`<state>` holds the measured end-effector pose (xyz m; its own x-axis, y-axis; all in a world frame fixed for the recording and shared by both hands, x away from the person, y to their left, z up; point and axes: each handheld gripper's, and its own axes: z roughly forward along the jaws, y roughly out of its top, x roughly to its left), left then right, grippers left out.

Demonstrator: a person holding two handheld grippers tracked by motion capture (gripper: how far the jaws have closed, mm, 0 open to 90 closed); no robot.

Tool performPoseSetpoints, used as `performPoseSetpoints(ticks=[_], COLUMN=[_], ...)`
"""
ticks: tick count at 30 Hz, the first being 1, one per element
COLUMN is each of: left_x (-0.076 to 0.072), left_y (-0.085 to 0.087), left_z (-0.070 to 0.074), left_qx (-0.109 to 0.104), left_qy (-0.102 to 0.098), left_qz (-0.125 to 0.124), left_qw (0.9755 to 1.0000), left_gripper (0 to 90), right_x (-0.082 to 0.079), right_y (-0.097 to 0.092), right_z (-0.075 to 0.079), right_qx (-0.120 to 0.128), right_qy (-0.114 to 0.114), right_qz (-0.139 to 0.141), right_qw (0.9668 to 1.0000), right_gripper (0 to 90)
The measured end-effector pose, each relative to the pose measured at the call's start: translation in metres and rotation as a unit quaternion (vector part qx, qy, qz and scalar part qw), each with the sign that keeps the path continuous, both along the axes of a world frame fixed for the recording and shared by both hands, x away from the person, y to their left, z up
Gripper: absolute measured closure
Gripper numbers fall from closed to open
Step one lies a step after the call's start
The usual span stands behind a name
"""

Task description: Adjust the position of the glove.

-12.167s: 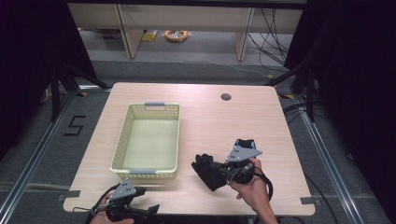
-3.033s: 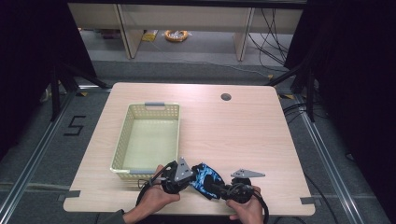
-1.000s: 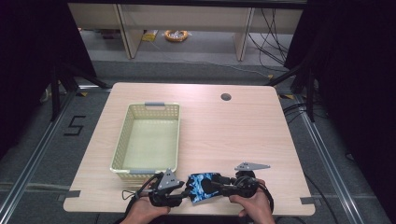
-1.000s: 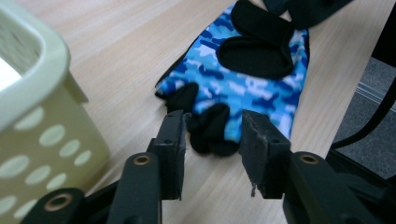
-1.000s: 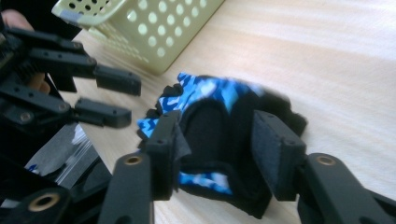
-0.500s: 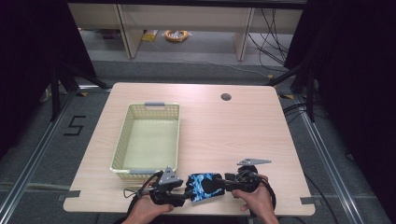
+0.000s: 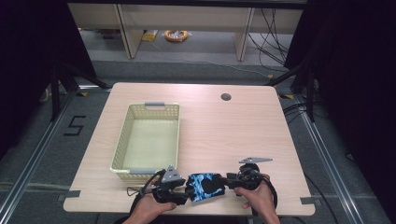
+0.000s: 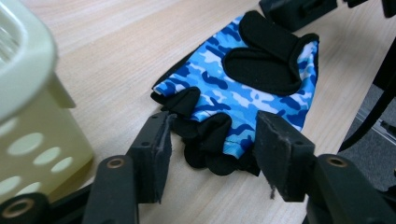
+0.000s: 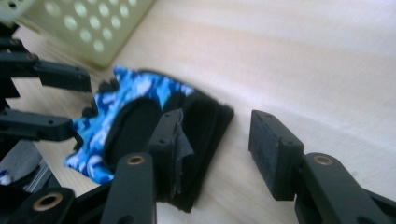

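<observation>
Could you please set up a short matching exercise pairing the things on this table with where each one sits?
Things:
1. basket
2. camouflage glove
3. left hand-held gripper
4. round hole

Places:
A. far side of the table, right of centre
B. near edge, between the two grippers
C. left half of the table
D. at the glove's finger end, jaws open

Pairs: 1-C, 2-B, 3-D, 4-A

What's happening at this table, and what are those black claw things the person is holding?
A person works a hand-held gripper in each hand at a blue camouflage glove lying flat at the near table edge. The left gripper is open with the glove's finger end between its jaws. The right gripper is open at the cuff end. A pale yellow basket sits empty just beyond.
</observation>
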<state>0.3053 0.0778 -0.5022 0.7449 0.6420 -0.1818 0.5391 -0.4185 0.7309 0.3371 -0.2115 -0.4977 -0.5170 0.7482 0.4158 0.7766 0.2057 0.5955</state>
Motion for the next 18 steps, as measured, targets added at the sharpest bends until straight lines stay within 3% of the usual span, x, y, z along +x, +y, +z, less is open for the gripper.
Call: performPoseSetpoints(ticks=[4, 5, 6, 8, 9, 10, 11, 16, 17, 18], left_x=[0.001, 0.002, 0.002, 0.003, 0.003, 0.002, 0.003, 0.001, 0.001, 0.002], left_y=[-0.005, -0.005, -0.007, -0.007, -0.008, -0.009, -0.008, -0.009, -0.01, -0.008], left_z=[-0.006, -0.007, -0.009, -0.009, -0.009, -0.009, -0.009, -0.01, -0.01, -0.01], left_qx=[-0.003, 0.01, 0.012, 0.024, 0.021, 0.02, 0.032, 0.026, 0.027, 0.038], left_qy=[0.006, 0.003, 0.008, -0.006, 0.001, -0.003, -0.011, -0.008, -0.016, -0.021], left_qz=[-0.004, -0.011, -0.012, -0.02, -0.021, -0.017, -0.024, -0.024, -0.024, -0.029], left_qw=[1.0, 0.9999, 0.9998, 0.9995, 0.9996, 0.9996, 0.9991, 0.9993, 0.9992, 0.9987], left_gripper=[52.8, 55.3, 56.8, 58.8, 59.8, 60.2, 60.5, 61.2, 61.3, 61.6], right_x=[0.001, 0.002, 0.002, 0.003, 0.001, 0.001, 0.002, 0.003, 0.003, 0.003], right_y=[0.006, 0.008, 0.008, 0.009, 0.011, 0.01, 0.009, 0.011, 0.011, 0.01], right_z=[-0.005, -0.005, -0.006, -0.009, -0.009, -0.01, -0.012, -0.015, -0.016, -0.017], right_qx=[0.002, 0.005, 0.015, 0.028, 0.038, 0.045, 0.038, 0.044, 0.043, 0.048], right_qy=[0.018, 0.021, 0.024, 0.032, 0.05, 0.051, 0.04, 0.036, 0.036, 0.035], right_qz=[0.014, 0.011, 0.014, 0.018, 0.009, 0.015, 0.02, 0.029, 0.028, 0.027], right_qw=[0.9997, 0.9997, 0.9995, 0.9989, 0.998, 0.9976, 0.9983, 0.9979, 0.9981, 0.9979], right_gripper=[57.4, 58.1, 58.8, 59.8, 59.8, 62.0, 64.4, 72.0, 72.7, 74.9])
